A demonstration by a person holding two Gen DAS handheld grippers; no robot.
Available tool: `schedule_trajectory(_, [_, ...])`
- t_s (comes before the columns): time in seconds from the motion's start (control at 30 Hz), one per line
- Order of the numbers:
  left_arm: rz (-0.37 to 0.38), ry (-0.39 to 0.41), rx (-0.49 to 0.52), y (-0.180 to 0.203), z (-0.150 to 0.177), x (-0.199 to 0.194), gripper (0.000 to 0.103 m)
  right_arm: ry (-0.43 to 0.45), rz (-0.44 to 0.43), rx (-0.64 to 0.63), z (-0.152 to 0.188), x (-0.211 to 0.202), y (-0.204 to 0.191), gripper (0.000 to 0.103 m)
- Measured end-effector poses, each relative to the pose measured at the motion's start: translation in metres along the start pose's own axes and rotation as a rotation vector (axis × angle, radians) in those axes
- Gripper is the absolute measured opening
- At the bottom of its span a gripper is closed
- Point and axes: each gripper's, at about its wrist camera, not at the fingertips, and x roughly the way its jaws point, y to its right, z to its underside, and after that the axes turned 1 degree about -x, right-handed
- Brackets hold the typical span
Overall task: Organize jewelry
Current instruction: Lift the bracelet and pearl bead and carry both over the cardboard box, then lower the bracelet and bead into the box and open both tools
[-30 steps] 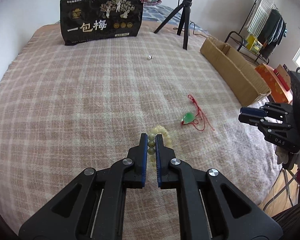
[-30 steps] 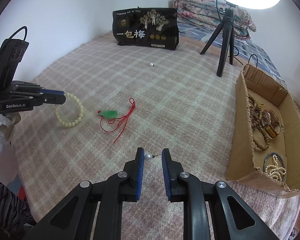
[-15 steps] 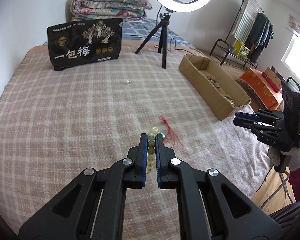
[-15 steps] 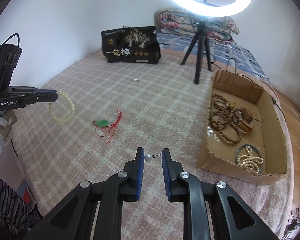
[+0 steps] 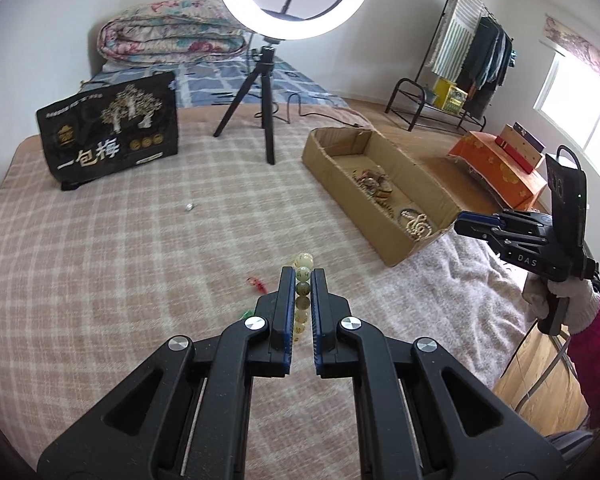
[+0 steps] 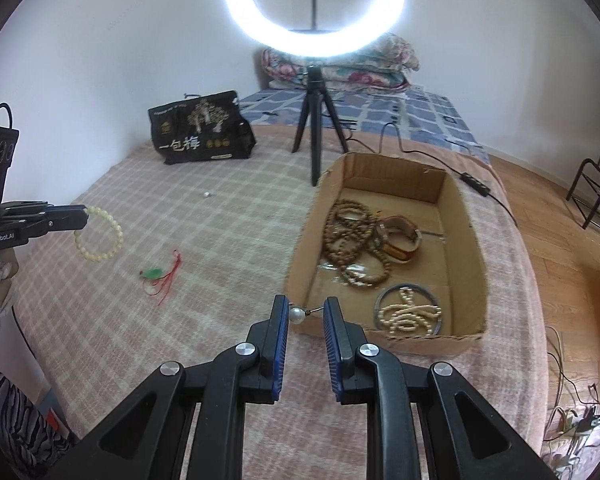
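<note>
The blanket (image 6: 204,248) is pinkish-brown with a pale check; the bead bracelet (image 6: 99,234) is creamy yellow; the pendant (image 6: 154,273) is green on a red cord; the box (image 6: 466,240) is plain brown cardboard; the bag (image 5: 112,136) is black with gold trees and white lettering; the folded quilt (image 5: 172,36) is floral; both grippers are black with blue pads.

The left gripper (image 5: 303,276) is clamped tight, angled downward. The right gripper (image 6: 305,310) (jaws nearly closed) also tilts downward. White-gloved hands (image 5: 572,304) hold both, level with each other.
</note>
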Motion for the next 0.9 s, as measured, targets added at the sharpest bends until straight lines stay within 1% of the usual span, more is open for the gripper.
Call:
schedule_trajectory(0.33, [0.068, 0.029, 0.052, 0.046, -0.038, 0.03, 0.005, 0.017, 0.047, 0.05, -0.011, -0.001, 0.037, 0.016])
schedule_trajectory(0.67, [0.137, 0.044, 0.092, 0.091, -0.073, 0.064, 0.005, 0.018, 0.066, 0.098, -0.022, 0.011, 0.066, 0.017])
schedule_trajectory(0.9, [0.155, 0.027, 0.118, 0.11, -0.084, 0.089, 0.005, 0.004, 0.083, 0.131, -0.021, 0.024, 0.082, 0.017])
